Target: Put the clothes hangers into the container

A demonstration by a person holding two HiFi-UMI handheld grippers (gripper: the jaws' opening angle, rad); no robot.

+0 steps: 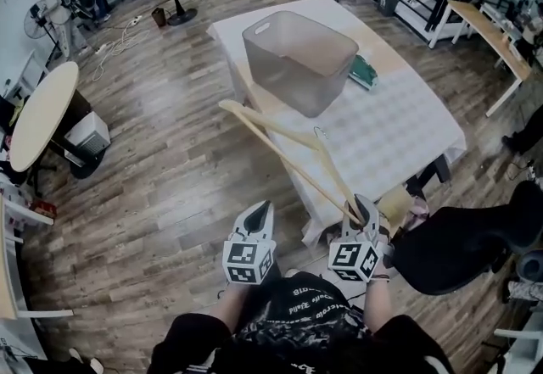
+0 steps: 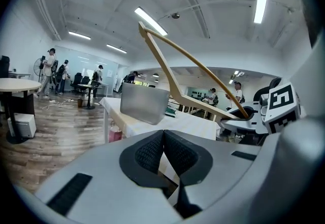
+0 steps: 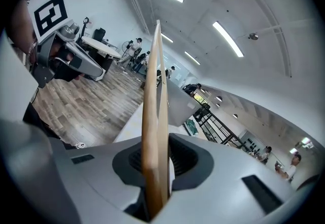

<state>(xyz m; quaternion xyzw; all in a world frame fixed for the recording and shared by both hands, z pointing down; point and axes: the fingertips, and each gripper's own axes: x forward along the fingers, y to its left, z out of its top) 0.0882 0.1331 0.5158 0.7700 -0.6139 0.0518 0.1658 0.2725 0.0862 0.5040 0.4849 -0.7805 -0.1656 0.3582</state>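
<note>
Lower centre-left: left gripper [image 1: 259, 211], jaws pressed together with nothing between, held idle. Centre: wooden clothes hanger [image 1: 237, 115] held aloft before the table [image 1: 399, 135], far tip aimed toward the container [image 1: 299, 58] at upper centre. Lower centre-right: right gripper [image 1: 360, 209] clamped on the hanger's near end. Carrying step judged in hand; next called for: forward reach over the rim, then release.

Centre of the head view: the pale wooden clothes hanger [image 1: 288, 156] is bare light timber, smooth, with a low sheen. Its thin hook [image 1: 321, 136] looks like metal wire. Upper centre: the translucent grey plastic container [image 1: 299, 58] has frosted, matt walls. The white table covering [image 1: 399, 126] is matt cloth with a faint check. The brown plank floor [image 1: 153, 186] shows wood grain and a slight gloss. The left gripper [image 2: 163, 153] and right gripper [image 3: 157, 164] have grey matt plastic shells. Their black pads [image 2: 147, 154] are finely ribbed.
</note>
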